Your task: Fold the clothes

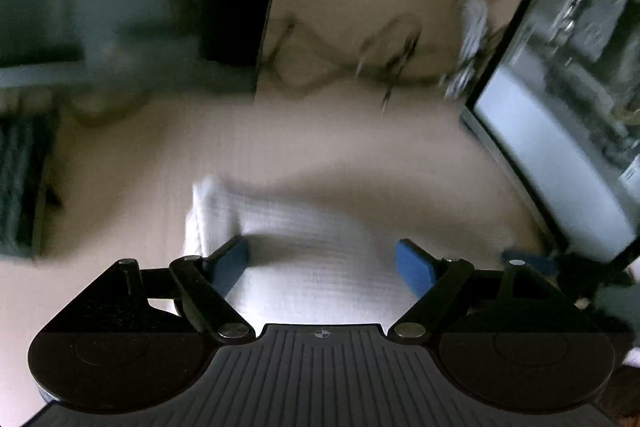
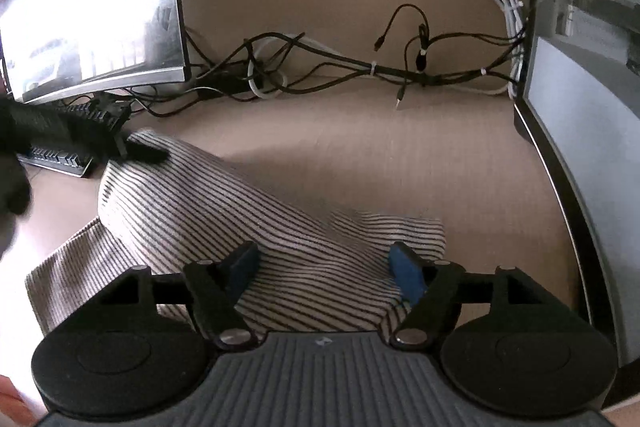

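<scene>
A striped garment, white with thin dark stripes, lies on the beige table, one layer folded diagonally over another. My right gripper is open just above its near edge, blue pads either side of the cloth. In the blurred left wrist view the same garment looks pale white. My left gripper is open above it, holding nothing. The left gripper also shows as a dark shape by the garment's far left corner in the right wrist view.
A monitor stands at the back left with a keyboard below it. A second monitor stands on the right. A tangle of black and white cables runs along the back of the table.
</scene>
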Demonstrator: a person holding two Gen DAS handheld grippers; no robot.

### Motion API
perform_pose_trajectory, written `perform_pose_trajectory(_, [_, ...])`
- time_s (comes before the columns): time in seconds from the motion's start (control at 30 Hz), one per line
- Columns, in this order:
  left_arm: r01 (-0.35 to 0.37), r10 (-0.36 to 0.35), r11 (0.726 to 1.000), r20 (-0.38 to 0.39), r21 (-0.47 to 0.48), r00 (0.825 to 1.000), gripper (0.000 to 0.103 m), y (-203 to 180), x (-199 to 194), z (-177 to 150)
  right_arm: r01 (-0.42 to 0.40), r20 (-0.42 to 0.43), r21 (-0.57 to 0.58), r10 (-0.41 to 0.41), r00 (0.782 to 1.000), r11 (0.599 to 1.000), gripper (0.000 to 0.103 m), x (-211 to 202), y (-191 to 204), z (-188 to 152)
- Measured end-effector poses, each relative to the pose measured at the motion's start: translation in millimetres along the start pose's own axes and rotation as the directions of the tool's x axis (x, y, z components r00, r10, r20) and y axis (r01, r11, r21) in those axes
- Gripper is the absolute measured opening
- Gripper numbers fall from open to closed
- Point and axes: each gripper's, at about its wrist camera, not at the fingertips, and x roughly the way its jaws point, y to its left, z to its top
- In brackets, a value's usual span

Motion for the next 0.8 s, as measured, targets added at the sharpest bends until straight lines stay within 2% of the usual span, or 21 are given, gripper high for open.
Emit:
perform_pose_trajectory(0.07, [0.011,-0.011,1.0,-0.021,-0.003,1.0,0.093,-2.8,4.6,-8.6,0.011,0.006,0.001,-0.011,1.0,1.0,0.082,2.1,-1.7,-0.5])
perform_pose_trajectory(0.13, [0.02,-0.02,1.0,-0.034,-0.004,0.999,0.094,-3.7,5.9,-14.4,0.019,0.001,0.025,-0.019,1.0,1.0,0.088,4.2,-5.0,-0.8])
perform_pose_trajectory(0.3, [0.04,-0.041,0.999,-0.053,-0.02,0.998,0.094,1.7,6.5,-15.1,0.005,-0.013,0.111,-0.004,1.0,0.994,0.088,-3.2,-13.0,8.4])
perform_pose_trajectory(0.43, [0.039,-0.04,0.999,-0.056,-0.02,0.998,0.094,2.1,7.3,-14.3,0.005,0.023,0.235,-0.011,1.0,0.972,0.088,-8.5,-31.9,23.3])
perform_pose_trajectory(0.53, [0.035,-0.036,0.999,-0.056,-0.017,0.998,0.094,2.3,6.2,-14.1,0.046,-0.012,0.26,-0.045,0.999,0.965,0.084,8.5,-43.2,27.9])
perform_pose_trajectory(0.67, [0.023,-0.024,1.0,-0.051,-0.015,0.998,0.093,5.0,-3.1,-10.7,0.048,-0.096,0.321,-0.018,0.995,0.946,0.076,33.9,-50.0,22.0])
perform_pose_trajectory(0.73, [0.006,-0.006,1.0,-0.016,-0.018,1.0,0.092,7.6,-15.2,-4.4,0.046,-0.095,0.318,-0.017,0.995,0.947,0.074,35.2,-49.1,19.6])
perform_pose_trajectory(0.8, [-0.015,0.016,1.0,0.036,-0.025,0.999,0.093,11.9,-27.1,5.8,0.039,-0.094,0.302,-0.011,0.996,0.952,0.067,34.8,-46.7,23.2])
